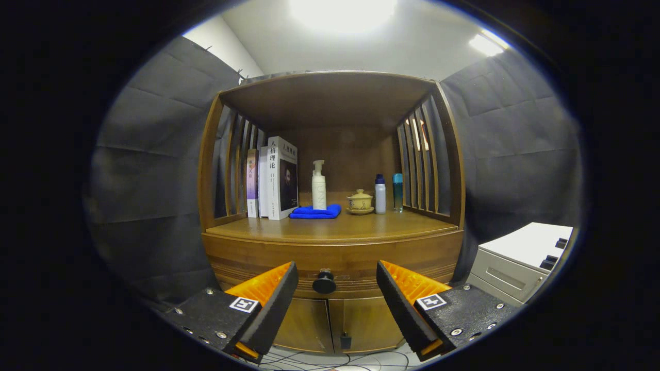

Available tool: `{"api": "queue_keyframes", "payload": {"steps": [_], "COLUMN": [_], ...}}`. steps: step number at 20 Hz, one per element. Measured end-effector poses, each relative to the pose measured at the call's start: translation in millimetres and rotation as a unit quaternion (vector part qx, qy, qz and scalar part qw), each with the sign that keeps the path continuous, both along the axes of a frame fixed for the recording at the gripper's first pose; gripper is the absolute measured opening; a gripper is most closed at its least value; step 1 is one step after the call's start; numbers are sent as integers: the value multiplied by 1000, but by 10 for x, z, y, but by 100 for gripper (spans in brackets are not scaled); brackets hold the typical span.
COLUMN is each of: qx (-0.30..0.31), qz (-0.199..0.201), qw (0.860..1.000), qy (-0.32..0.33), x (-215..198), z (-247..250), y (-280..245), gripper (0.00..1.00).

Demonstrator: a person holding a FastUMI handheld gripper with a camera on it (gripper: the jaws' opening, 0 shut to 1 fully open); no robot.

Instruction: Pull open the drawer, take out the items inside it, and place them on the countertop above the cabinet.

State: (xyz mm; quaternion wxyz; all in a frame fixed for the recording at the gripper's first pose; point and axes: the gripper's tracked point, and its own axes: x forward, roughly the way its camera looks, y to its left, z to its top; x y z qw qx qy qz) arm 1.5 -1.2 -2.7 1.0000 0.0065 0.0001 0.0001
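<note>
Fingers of the gripper stood spread wide, holding nothing, with the drawer knob between them and a little beyond the tips. One drawer was fully closed, so nothing looked done: pull, unload and place all remained, and its contents were hidden. Below it were two cabinet doors. On the countertop above: three books, one blue cloth under one pump bottle, one lidded cup on a saucer, two small bottles. One grey cabinet stood off to the side.

Dark cloth walls, bright ceiling lights, perhaps a grey cabinet.
</note>
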Motion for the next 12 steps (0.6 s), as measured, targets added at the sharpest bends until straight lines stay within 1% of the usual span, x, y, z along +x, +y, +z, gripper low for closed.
{"api": "queue_keyframes", "payload": {"steps": [5, 7, 9, 12], "qx": [4, -3, -5, 3], "qz": [3, 6, 5, 14], "qw": [1000, 1000, 999, 999], "qy": [17, 21, 32, 52], "x": [231, 378, 479, 714], "z": [-77, -122, -216, -392], "y": [38, 58, 67, 171], "gripper": [95, 95, 95, 96]}}
